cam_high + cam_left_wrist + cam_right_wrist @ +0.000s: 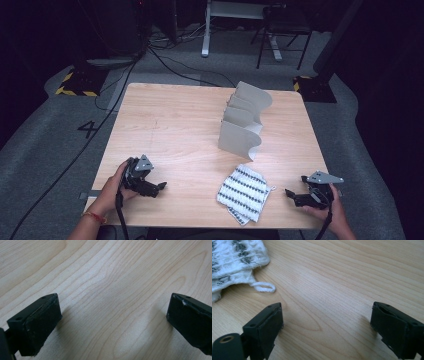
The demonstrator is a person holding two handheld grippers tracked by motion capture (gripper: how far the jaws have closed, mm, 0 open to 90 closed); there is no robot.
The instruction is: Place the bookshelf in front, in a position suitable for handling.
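A folded white cloth with dark stripes [244,192] lies on the wooden table [170,125] near its front edge, right of centre. In the right gripper view the cloth [234,260] shows at the top left with a small white loop [263,287] at its corner. My left gripper [161,187] rests on the table at the front left, open, with bare wood between its jaws [113,315]. At the front right, my right gripper [289,193] lies open just right of the cloth, nothing between its jaws [325,322].
A grey rack of several curved upright panels [243,120] stands on the table behind the cloth, toward the back right. Cables, a chair and a desk frame are on the floor beyond the table's far edge.
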